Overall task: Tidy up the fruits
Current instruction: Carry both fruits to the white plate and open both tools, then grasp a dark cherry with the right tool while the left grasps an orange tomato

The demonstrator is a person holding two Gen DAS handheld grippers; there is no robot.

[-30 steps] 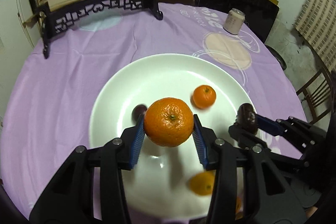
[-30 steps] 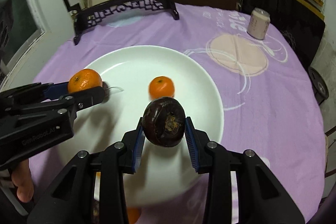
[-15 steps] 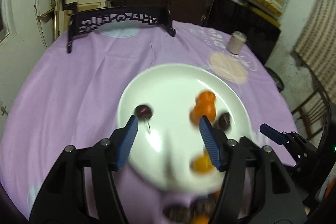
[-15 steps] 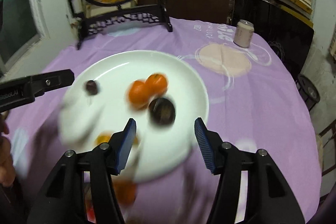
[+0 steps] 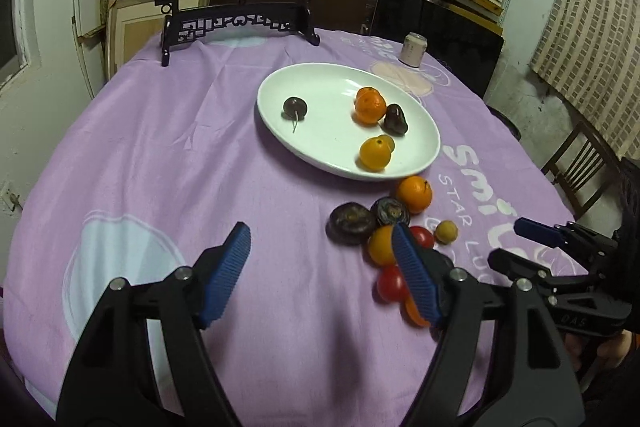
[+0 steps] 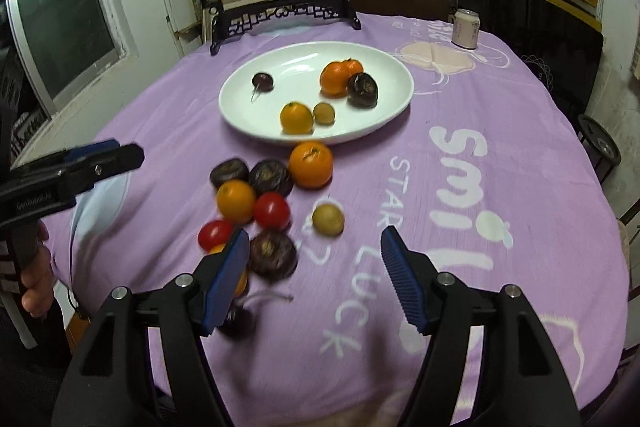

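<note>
A white plate point(image 5: 320, 155) point(image 6: 384, 119) on the purple cloth holds oranges point(image 5: 370, 105) point(image 6: 334, 79), a dark fruit point(image 5: 395, 119) point(image 6: 362, 89), a cherry point(image 5: 295, 107) point(image 6: 263, 81) and a yellow-orange fruit point(image 5: 375, 153) point(image 6: 296, 117). Loose fruit lies in front of the plate: an orange point(image 5: 414, 193) point(image 6: 311, 164), dark fruits point(image 5: 351, 223) point(image 6: 271, 177), red tomatoes point(image 5: 392, 283) point(image 6: 272, 210). My left gripper point(image 5: 322, 275) is open and empty, low over the cloth left of the pile. My right gripper point(image 6: 314, 279) is open and empty, just right of the pile.
A black carved stand with a round painted screen point(image 5: 244, 23) point(image 6: 280, 11) stands at the table's far edge. A small can point(image 5: 414, 49) point(image 6: 465, 29) stands at the far right. A wooden chair point(image 5: 580, 163) is beyond the table's right edge.
Both grippers let go of their fruit, the left an orange and the right a dark fruit, which now lie on the plate. Both pulled back and away toward the near table edge.
</note>
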